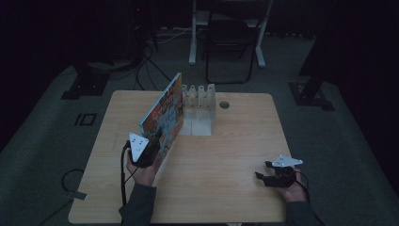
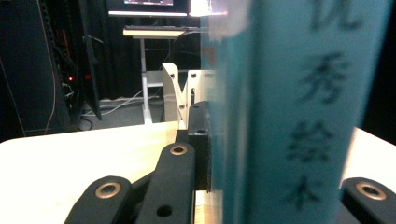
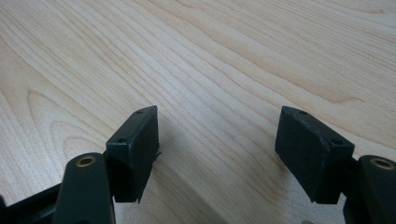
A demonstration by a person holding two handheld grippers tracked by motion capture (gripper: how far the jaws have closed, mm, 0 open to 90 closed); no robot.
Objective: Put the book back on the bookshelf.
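Note:
A picture book [image 1: 164, 115] with a colourful cover stands on edge on the wooden table [image 1: 226, 155], leaning left, with its far end by a white slotted rack [image 1: 200, 106]. My left gripper [image 1: 156, 148] is shut on the book's near end. In the left gripper view the teal spine [image 2: 299, 116] with printed characters sits between the jaws of the left gripper [image 2: 275, 158], and the rack [image 2: 180, 88] rises behind it. My right gripper [image 1: 263, 172] rests low near the table's right front, open. In the right gripper view the right gripper [image 3: 217, 140] has only bare wood between its pads.
A round cable hole [image 1: 224, 104] lies right of the rack. Beyond the table stand a dark chair [image 1: 228, 42] and white desk legs [image 1: 193, 33]. Cables [image 1: 141, 70] trail on the floor at the far left. A hand holds each gripper near the front edge.

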